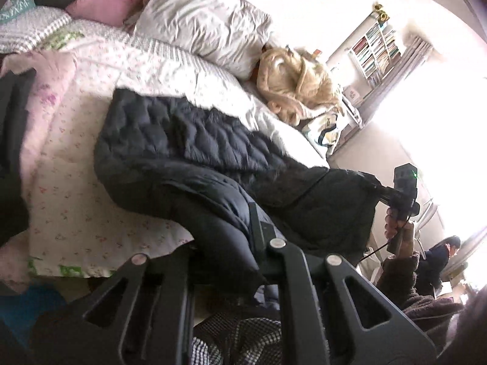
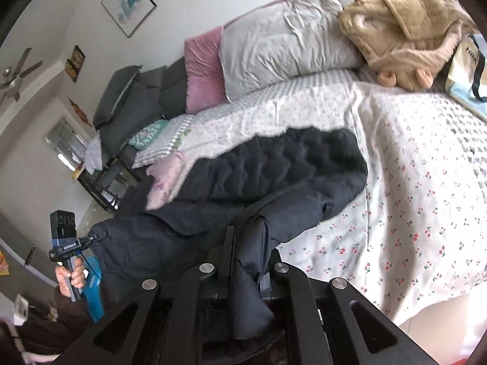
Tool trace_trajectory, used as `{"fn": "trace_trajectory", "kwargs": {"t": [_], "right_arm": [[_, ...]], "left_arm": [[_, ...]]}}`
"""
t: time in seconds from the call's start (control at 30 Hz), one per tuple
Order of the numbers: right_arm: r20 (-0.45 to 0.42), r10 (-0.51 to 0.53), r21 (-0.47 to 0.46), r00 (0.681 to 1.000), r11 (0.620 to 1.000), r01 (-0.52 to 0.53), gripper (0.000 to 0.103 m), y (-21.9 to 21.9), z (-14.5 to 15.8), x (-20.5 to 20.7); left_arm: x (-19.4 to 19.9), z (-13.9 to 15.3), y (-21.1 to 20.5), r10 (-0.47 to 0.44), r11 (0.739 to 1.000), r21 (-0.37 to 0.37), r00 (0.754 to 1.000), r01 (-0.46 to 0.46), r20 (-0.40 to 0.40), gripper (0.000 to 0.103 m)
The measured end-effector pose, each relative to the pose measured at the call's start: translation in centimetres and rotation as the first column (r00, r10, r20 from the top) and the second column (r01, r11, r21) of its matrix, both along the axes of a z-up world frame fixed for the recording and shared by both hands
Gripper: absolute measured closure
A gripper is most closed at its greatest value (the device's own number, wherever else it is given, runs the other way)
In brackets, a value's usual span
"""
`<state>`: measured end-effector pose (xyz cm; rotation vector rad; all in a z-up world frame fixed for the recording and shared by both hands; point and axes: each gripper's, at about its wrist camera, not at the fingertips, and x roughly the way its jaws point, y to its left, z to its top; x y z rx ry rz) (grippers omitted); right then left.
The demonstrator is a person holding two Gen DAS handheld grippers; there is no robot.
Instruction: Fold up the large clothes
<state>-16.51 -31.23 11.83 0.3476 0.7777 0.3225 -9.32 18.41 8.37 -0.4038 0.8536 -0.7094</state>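
Observation:
A large dark navy quilted jacket (image 1: 188, 146) lies across the flowered bedspread (image 1: 70, 182), its near edge lifted off the bed between both grippers. My left gripper (image 1: 243, 228) is shut on the jacket's near edge; it also shows in the right wrist view (image 2: 94, 238), pinching a corner of the jacket (image 2: 274, 167). My right gripper (image 2: 246, 237) is shut on a fold of the same edge; it shows in the left wrist view (image 1: 380, 191), gripping the far corner. The fingertips are buried in fabric.
Grey (image 2: 283, 36) and pink (image 2: 202, 70) pillows lie at the bed's head. A tan fleece garment (image 2: 404, 30) and a bag (image 2: 468, 70) sit at the far side. A dark chair (image 2: 127, 106) stands beside the bed. A second person (image 1: 438, 258) sits near the bright window.

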Motion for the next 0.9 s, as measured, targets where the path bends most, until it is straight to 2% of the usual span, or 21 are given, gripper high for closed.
{"fn": "trace_trajectory", "kwargs": {"t": [0.13,0.3,0.47,0.57,0.63,0.7,0.77,0.8,0.87,0.9], "right_arm": [[0.007,-0.065,-0.033,0.998,0.997,0.065,0.095,-0.6,0.8,2.1],[-0.043,-0.169,-0.06,0.985,0.984,0.166,0.095,-1.2,-1.4,8.2],[-0.069,-0.287,-0.084,0.956,0.956,0.281,0.095,-2.4,-3.4,17.0],[-0.116,-0.362,-0.079,0.925,0.932,0.355,0.094,-3.2,-5.8,21.2],[-0.15,-0.398,-0.066,0.905,0.917,0.393,0.094,-4.1,-7.9,23.3],[-0.172,-0.419,-0.073,0.892,0.908,0.412,0.093,-4.8,-10.1,24.8],[-0.17,-0.425,-0.07,0.889,0.905,0.42,0.091,-5.4,-13.1,25.5],[-0.172,-0.423,-0.067,0.89,0.906,0.418,0.087,-5.6,-14.1,25.4],[-0.273,-0.403,-0.096,0.873,0.915,0.392,0.08,-6.1,-16.9,26.4],[-0.289,-0.392,-0.09,0.873,0.919,0.383,0.078,-6.2,-17.2,26.5]], "left_arm": [[2.5,-0.4,1.8,0.069,0.998,0.006,0.997,-0.069,-0.018,0.09],[8.8,-1.9,2.7,0.161,0.986,-0.016,0.981,-0.164,-0.104,0.09],[16.0,-3.6,1.9,0.248,0.969,0.036,0.959,-0.246,-0.137,0.089],[20.8,-5.3,0.7,0.302,0.952,0.093,0.94,-0.291,-0.16,0.087],[23.3,-6.9,-0.2,0.325,0.943,0.126,0.934,-0.308,-0.146,0.084],[24.7,-8.8,-0.7,0.336,0.938,0.136,0.933,-0.319,-0.131,0.08],[25.4,-11.1,-0.8,0.356,0.931,0.136,0.924,-0.339,-0.137,0.07],[25.7,-12.7,-0.8,0.369,0.927,0.141,0.916,-0.349,-0.156,0.063],[26.6,-14.3,-1.0,0.358,0.93,0.172,0.908,-0.326,-0.216,0.06],[27.0,-14.4,-1.1,0.348,0.933,0.182,0.91,-0.311,-0.226,0.06]]}}
